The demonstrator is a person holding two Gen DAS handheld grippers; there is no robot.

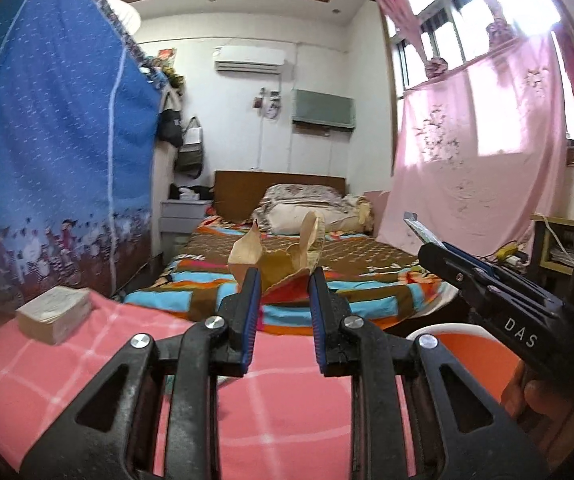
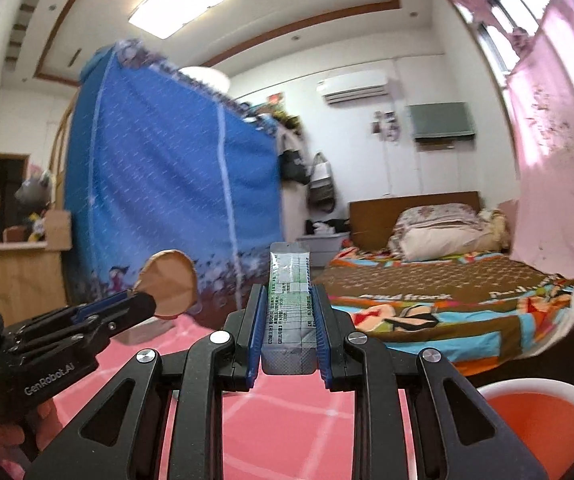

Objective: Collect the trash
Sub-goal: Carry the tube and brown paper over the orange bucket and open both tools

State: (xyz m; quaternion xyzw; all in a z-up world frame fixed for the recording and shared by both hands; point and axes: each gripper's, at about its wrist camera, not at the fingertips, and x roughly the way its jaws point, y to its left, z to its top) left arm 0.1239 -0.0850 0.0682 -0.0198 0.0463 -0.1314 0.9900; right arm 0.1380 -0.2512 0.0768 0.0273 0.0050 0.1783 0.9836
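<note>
Above the pink checked tablecloth (image 1: pixel 287 420), the left gripper (image 1: pixel 283 276) is clamped on a crumpled tan peel scrap (image 1: pixel 283 252). Right of it, the right gripper (image 2: pixel 287 312) is closed narrowly on a silver-green sachet (image 2: pixel 289 304), held flat between its pads. Nearest the sachet's right, an orange bin with white rim (image 2: pixel 543 424) stands beside the cloth.
</note>
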